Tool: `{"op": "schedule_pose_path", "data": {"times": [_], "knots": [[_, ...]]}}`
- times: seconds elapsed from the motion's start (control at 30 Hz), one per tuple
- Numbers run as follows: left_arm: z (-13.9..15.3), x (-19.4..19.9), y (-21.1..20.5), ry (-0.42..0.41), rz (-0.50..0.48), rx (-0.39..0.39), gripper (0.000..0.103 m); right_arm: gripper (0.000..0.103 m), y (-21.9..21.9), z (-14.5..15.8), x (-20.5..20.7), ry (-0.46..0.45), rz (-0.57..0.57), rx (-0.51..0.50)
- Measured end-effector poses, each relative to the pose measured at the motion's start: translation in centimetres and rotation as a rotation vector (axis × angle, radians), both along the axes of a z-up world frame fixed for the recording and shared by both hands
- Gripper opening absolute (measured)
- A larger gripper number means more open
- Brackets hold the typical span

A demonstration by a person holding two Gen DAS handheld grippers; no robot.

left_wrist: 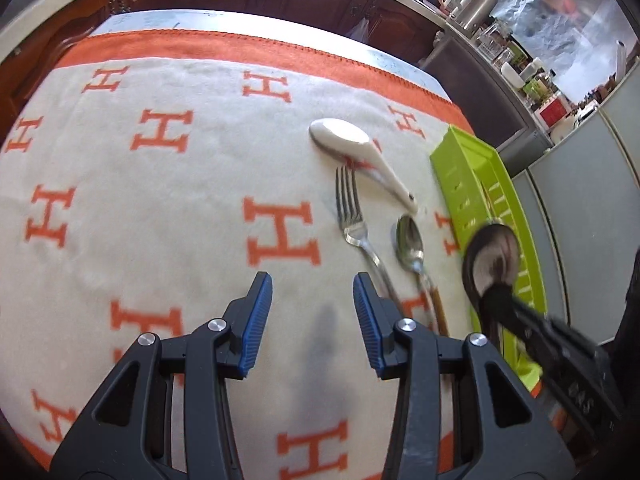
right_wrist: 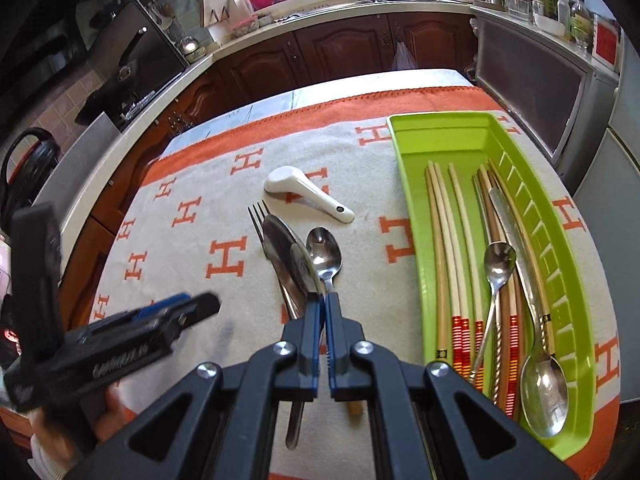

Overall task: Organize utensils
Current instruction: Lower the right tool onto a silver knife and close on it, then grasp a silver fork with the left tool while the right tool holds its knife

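Over blanket [right_wrist: 168, 264], right gripper [right_wrist: 323, 304] jaws clamp metal spoon [right_wrist: 286, 246].

The held spoon [left_wrist: 494, 258] is blurring in the left view; the right gripper [right_wrist: 322, 300] is hiding the fork's [right_wrist: 260, 216] handle; the left gripper [right_wrist: 176, 312] is smearing.

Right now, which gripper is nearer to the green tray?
Right. The right gripper, holding a metal spoon, is left of the green tray; the left gripper is farther left.
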State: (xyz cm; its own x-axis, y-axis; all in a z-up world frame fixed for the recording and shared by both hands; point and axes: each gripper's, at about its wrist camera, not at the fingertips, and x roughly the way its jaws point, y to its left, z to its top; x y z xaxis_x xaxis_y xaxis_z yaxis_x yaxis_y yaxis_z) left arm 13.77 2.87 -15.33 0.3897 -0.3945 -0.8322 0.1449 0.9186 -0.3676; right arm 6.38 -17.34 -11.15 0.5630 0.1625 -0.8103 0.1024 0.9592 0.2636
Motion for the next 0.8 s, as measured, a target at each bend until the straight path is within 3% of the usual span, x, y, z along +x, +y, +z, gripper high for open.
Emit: {"op": "schedule_pose_path", "data": {"times": [0.3,0.47,0.63,0.8], "knots": [[-0.4,4.7,-2.7,-0.057,-0.025,-0.026,0.039,0.002,-3.4,1.4,-0.4,-0.06,-0.044,0.051],[-1.3,5.7,-3.8,-0.073,-0.041,0.0,0.039,0.002,-5.9,1.9,-0.3,-0.089,-0.095,0.08],[-1.8,5.6,-4.5,-0.122,-0.055,-0.024,0.038,0.002,-7.7,1.6,-0.2,-0.09,-0.128,0.109],[-2.4,5.1,-5.4,-0.193,-0.079,-0.03,0.023,0.002,-8.7,0.9,-0.1,-0.079,-0.147,0.134]]}}
